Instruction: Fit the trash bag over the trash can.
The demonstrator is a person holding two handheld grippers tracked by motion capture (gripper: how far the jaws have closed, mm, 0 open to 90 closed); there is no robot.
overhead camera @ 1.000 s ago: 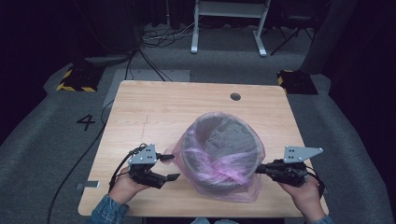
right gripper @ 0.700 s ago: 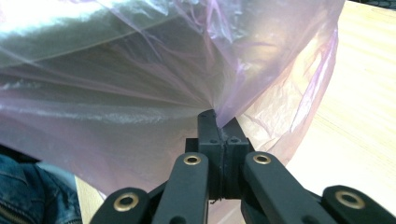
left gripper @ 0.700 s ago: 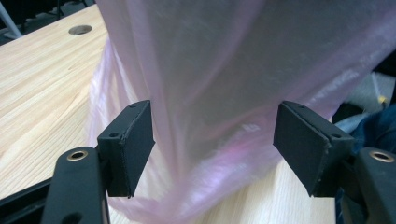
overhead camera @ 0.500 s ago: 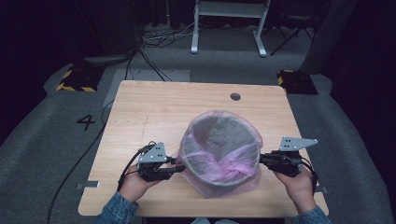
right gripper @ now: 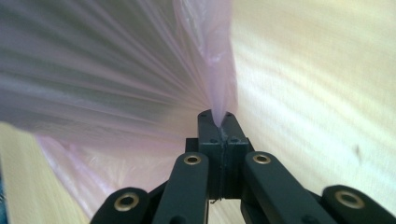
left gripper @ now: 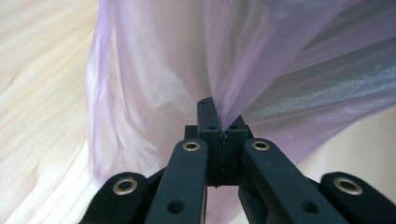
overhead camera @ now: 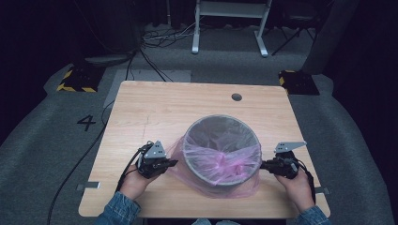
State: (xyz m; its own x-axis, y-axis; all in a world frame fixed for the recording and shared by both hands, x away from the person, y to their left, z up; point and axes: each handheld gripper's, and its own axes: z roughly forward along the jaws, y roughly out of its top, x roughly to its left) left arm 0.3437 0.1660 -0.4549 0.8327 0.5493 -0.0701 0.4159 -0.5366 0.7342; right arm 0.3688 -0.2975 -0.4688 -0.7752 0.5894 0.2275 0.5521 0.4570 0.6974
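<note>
A round grey bin stands on the wooden table, lined with a thin pink plastic bag whose edge drapes down its outside. My left gripper is at the bin's left side, shut on a pinch of the pink bag. At the bin's right side my right gripper is shut on the bag's film, which fans out tight from its jaws. Both hands rest low near the table's front edge.
A small round hole sits in the table near its far edge. A black cable trails off the table's left side to the floor. A white frame stand is beyond the table.
Both grippers have pulled the bag's edge down the outside of the bin. The bin's rim now shows cleanly, and the loose bag has drawn tighter around it.
</note>
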